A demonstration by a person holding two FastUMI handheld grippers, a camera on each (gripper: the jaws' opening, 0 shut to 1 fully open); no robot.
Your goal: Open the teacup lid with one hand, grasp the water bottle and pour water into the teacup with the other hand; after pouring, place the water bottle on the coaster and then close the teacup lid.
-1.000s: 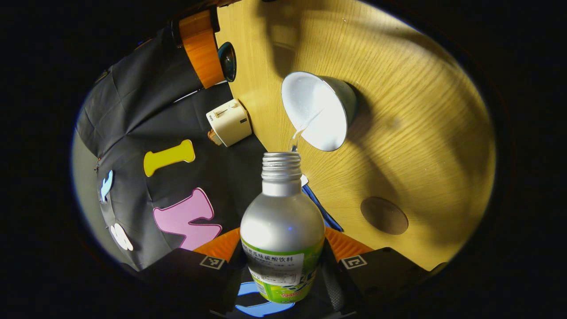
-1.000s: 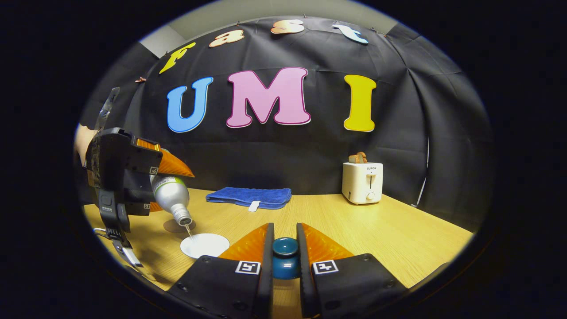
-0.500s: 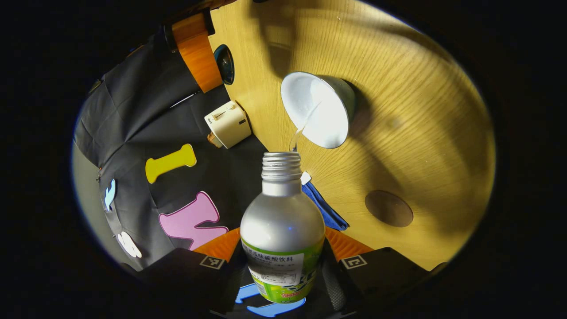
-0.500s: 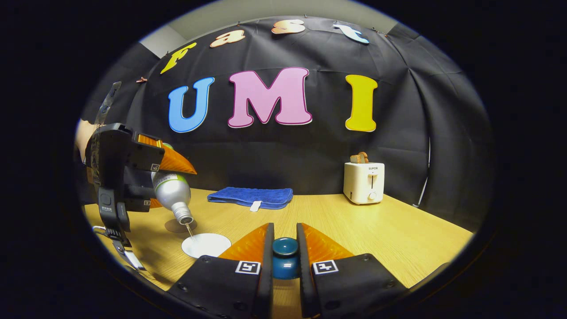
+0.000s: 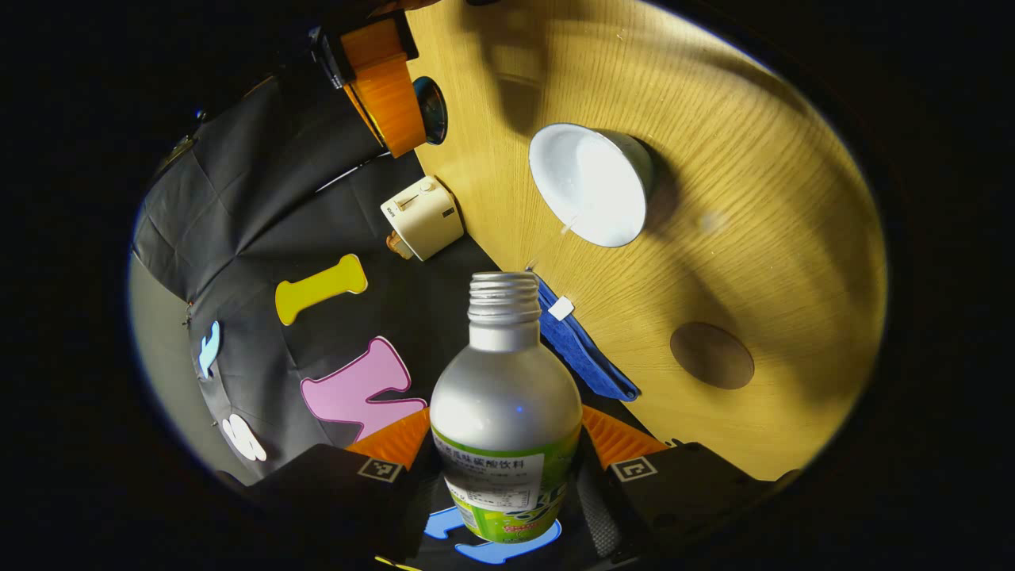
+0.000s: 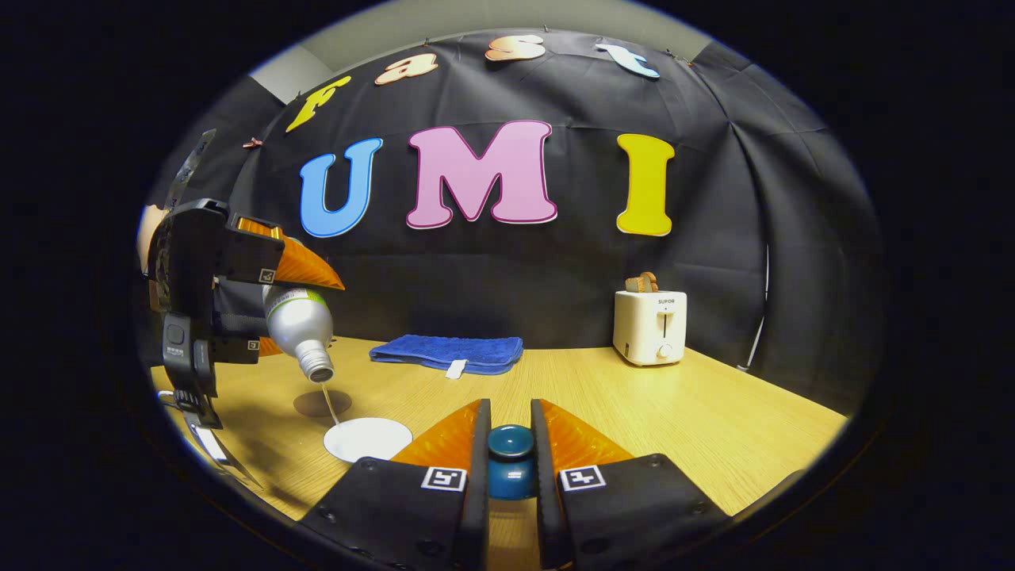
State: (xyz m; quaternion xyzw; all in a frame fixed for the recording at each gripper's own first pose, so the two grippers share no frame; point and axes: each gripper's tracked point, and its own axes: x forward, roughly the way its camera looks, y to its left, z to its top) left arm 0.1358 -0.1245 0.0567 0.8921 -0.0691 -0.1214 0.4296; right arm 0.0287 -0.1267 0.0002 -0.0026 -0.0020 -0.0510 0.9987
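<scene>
My left gripper (image 5: pixel 507 468) is shut on a silver water bottle (image 5: pixel 506 404) with a green label, uncapped and tilted mouth-down. In the right gripper view that bottle (image 6: pixel 299 329) hangs above and left of the white teacup (image 6: pixel 368 438), with a thin stream of water running into it. The cup (image 5: pixel 591 184) is open and white inside. A round brown coaster (image 5: pixel 711 354) lies on the wooden table beyond it. My right gripper (image 6: pixel 510 452) is shut on the knob of the dark blue teacup lid (image 6: pixel 509 461), held off to the cup's right.
A folded blue towel (image 6: pixel 448 352) lies at the back of the table (image 6: pixel 714 420) by the black cloth wall. A cream toaster (image 6: pixel 649 325) with bread in it stands at the back right. A hand shows behind the left gripper (image 6: pixel 238 305).
The left gripper has lifted and drawn the bottle back from the cup, its mouth now higher; the stream has thinned. The right gripper with the lid has stayed put.
</scene>
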